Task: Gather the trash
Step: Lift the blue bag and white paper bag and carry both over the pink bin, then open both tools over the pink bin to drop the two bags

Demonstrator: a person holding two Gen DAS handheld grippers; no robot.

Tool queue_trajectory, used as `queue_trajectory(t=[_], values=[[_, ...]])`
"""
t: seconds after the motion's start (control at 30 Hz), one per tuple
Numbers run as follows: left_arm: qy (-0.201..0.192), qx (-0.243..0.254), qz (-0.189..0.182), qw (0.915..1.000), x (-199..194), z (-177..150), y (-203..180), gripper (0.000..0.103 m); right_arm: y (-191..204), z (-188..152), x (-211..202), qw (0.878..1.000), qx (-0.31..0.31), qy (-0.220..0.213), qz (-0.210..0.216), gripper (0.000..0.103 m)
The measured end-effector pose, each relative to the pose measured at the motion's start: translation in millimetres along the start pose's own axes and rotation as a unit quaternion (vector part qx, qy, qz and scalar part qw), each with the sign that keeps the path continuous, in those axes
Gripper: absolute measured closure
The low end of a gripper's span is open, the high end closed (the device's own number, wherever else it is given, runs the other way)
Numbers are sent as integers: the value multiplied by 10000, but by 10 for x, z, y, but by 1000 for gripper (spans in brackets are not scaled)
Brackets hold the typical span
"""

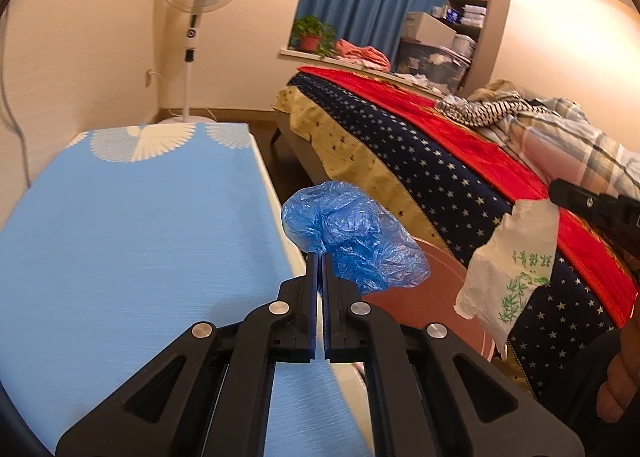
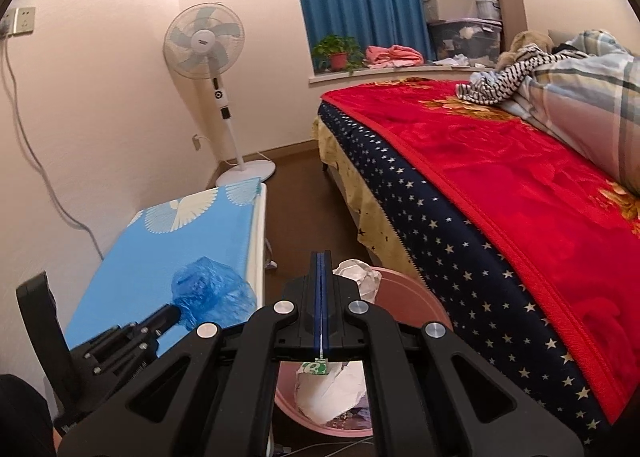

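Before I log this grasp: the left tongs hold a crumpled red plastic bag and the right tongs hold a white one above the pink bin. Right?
Not quite. The crumpled plastic bag in the left tongs is blue, not red, as the left wrist view shows. The rest stands: the right tongs pinch the white bag above the pink bin.

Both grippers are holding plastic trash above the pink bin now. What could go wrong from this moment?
The crumpled blue plastic cover in the left gripper hangs near the edge of the round pink bin, so it may fall outside. The thin white plastic bag may cling to the right gripper when released.
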State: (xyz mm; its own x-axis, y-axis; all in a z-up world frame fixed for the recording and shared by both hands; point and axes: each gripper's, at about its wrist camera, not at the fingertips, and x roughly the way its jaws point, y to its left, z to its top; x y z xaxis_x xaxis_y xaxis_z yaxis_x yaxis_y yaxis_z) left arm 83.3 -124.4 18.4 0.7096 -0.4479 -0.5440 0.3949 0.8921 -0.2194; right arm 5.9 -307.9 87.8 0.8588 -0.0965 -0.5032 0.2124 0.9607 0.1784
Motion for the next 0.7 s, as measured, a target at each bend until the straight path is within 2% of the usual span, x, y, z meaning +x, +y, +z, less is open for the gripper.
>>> queue_trajectory(t=[0.3, 0.6, 0.67, 0.7], values=[[242, 201, -190, 9993, 304, -79, -280, 101, -155, 19, 174, 9996, 158, 115, -179, 103], [468, 203, -399, 9979, 536, -118, -393, 101, -205, 8, 306, 9991, 130, 227, -338, 103], [530, 183, -486, 9972, 575, -123, -396, 95, -217, 1, 339, 9986, 135, 295, -429, 99], [570, 157, -528, 9969, 591, -131, -385, 83, -232, -5, 358, 9982, 168, 329, -468, 98]])
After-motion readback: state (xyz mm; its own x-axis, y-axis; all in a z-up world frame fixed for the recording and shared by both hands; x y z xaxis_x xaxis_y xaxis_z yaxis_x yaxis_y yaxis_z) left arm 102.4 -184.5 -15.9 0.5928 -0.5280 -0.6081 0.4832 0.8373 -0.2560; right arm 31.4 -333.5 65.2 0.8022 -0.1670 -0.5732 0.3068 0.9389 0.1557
